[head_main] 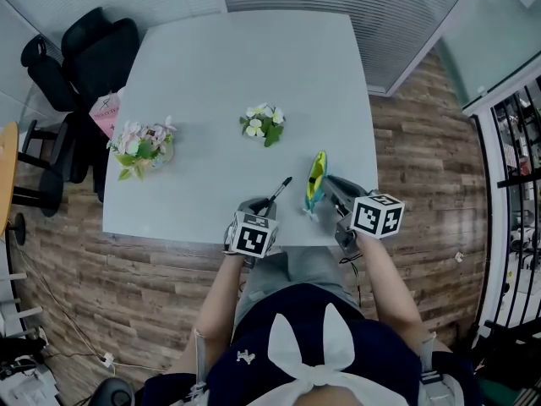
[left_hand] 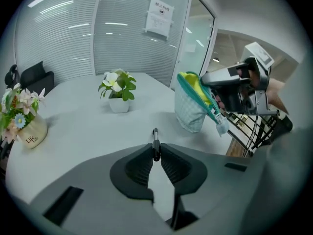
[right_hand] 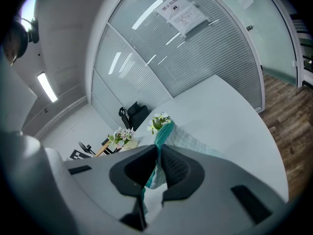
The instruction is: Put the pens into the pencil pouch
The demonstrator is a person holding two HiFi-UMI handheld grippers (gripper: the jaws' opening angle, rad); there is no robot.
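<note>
Fingers of left gripper (left_hand: 155,150) nearly closed, pinching black pen (left_hand: 155,134); tip pokes out beyond them. Fingers of right gripper (right_hand: 159,153) clamped on teal pencil pouch (right_hand: 171,135), upright, seemingly touching bench (head_main: 254,74), right of left fingers.

"Life" is printed on the flower pot (left_hand: 30,133). A notice (left_hand: 159,16) is fixed to the glass wall (left_hand: 122,43); its print cannot be read.
</note>
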